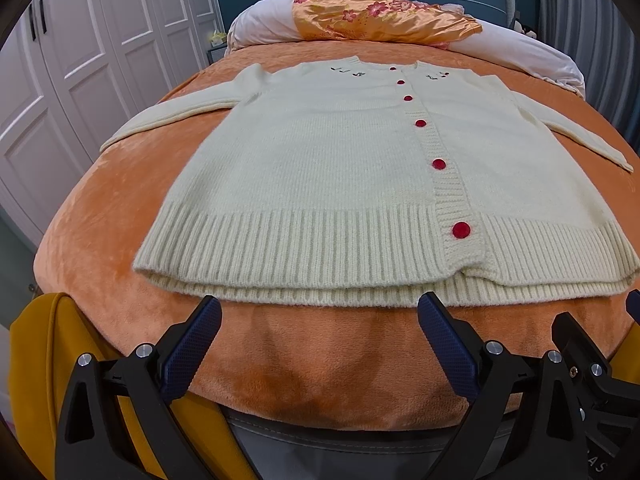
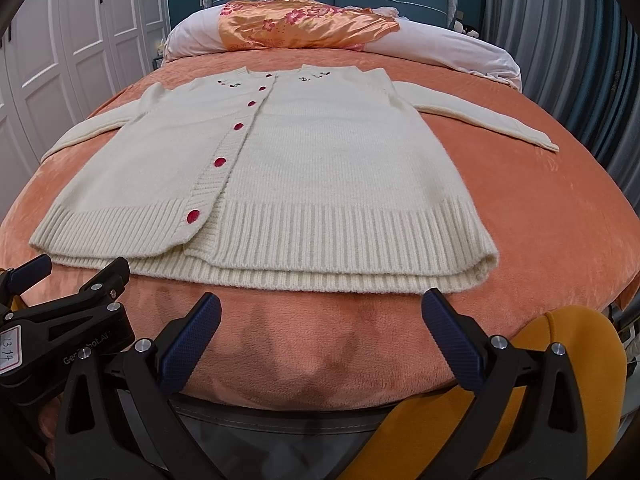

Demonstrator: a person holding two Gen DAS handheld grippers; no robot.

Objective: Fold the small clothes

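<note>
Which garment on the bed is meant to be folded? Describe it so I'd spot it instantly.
On the orange blanket covering the bed, nearest the open fingers, lies a cream knit cardigan spread flat, sleeves out. Its red buttons distinguish it from the shiny orange floral cloth by the headboard.

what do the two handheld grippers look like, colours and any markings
Both the left gripper and the right gripper have black plastic frames with silver bolt heads. Their fingers carry dark blue textured pads. In the right wrist view the left gripper bears white lettering and a small handwritten label. No cables show.
</note>
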